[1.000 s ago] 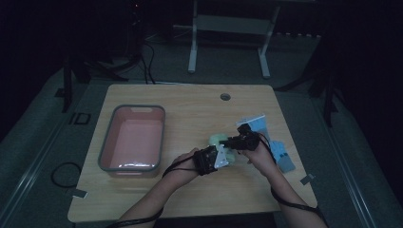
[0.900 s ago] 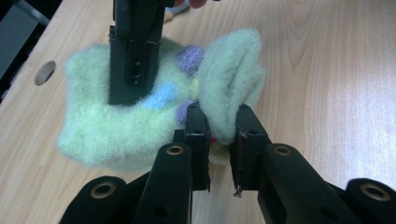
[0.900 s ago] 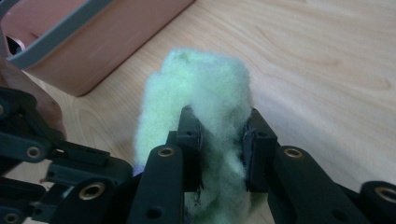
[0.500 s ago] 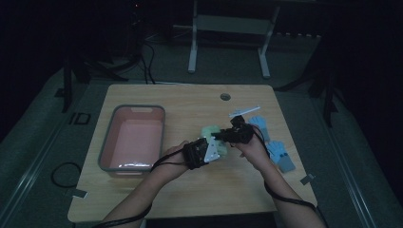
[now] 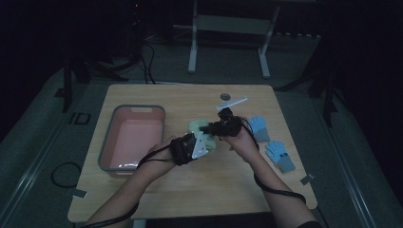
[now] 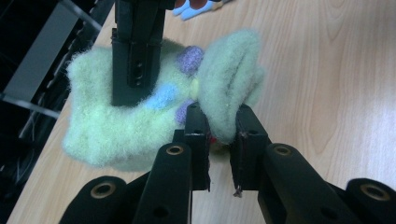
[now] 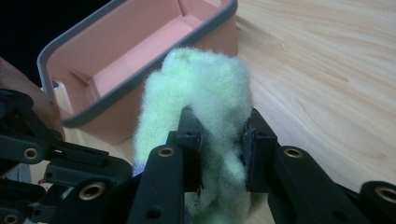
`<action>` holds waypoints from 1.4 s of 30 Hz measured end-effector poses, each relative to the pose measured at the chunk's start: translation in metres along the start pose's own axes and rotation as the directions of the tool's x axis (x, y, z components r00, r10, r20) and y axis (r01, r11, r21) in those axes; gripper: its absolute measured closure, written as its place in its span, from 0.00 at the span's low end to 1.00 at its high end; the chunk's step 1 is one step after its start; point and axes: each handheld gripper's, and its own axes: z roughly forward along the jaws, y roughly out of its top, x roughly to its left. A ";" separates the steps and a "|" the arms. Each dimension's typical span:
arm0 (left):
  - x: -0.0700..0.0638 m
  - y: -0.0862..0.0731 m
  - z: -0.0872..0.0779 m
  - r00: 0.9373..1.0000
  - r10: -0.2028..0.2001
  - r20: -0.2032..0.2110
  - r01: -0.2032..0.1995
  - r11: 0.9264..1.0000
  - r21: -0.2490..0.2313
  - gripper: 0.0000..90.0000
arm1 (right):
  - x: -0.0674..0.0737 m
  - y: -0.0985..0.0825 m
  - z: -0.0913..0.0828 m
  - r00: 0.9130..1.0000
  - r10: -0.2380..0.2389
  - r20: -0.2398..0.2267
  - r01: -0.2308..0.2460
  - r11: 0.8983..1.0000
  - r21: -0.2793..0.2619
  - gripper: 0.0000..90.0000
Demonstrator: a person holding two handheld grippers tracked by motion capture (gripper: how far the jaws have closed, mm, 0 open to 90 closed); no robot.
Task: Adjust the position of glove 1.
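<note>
Both clamped on fuzzy green glove (image 5: 202,129): left gripper (image 6: 219,135) pinching one fold, right gripper (image 7: 219,140) another. Carrying step, apparently; next likely release over pink bin (image 5: 133,137).

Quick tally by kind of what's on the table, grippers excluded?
Fuzzy green glove, held by both grippers: 1
Blue gloves: 2
Pink bin: 1
Total: 4

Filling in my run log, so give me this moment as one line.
left gripper: shut on green fuzzy item | right gripper: shut on same item | pink bin: empty | blue gloves: on table
</note>
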 end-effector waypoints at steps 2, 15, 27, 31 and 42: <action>0.003 -0.003 -0.004 1.000 -0.004 -0.007 0.004 1.000 0.003 0.88 | 0.003 0.005 0.003 1.000 -0.009 -0.002 0.009 1.000 -0.004 0.81; 0.019 -0.034 -0.036 0.998 -0.032 -0.049 0.035 0.998 0.044 0.88 | 0.031 0.038 0.035 0.998 -0.050 -0.045 0.050 0.999 -0.005 0.81; 0.028 -0.069 -0.060 0.994 -0.078 -0.073 0.084 0.994 0.076 0.88 | 0.059 0.063 0.070 0.992 -0.094 -0.083 0.095 0.995 0.011 0.81; 0.030 -0.082 -0.068 0.993 -0.087 -0.085 0.095 0.991 0.092 0.88 | 0.069 0.070 0.083 0.990 -0.105 -0.094 0.107 0.994 0.019 0.81; 0.032 -0.119 -0.091 0.986 -0.105 -0.126 0.123 0.981 0.148 0.88 | 0.096 0.087 0.124 0.981 -0.133 -0.144 0.140 0.989 0.038 0.81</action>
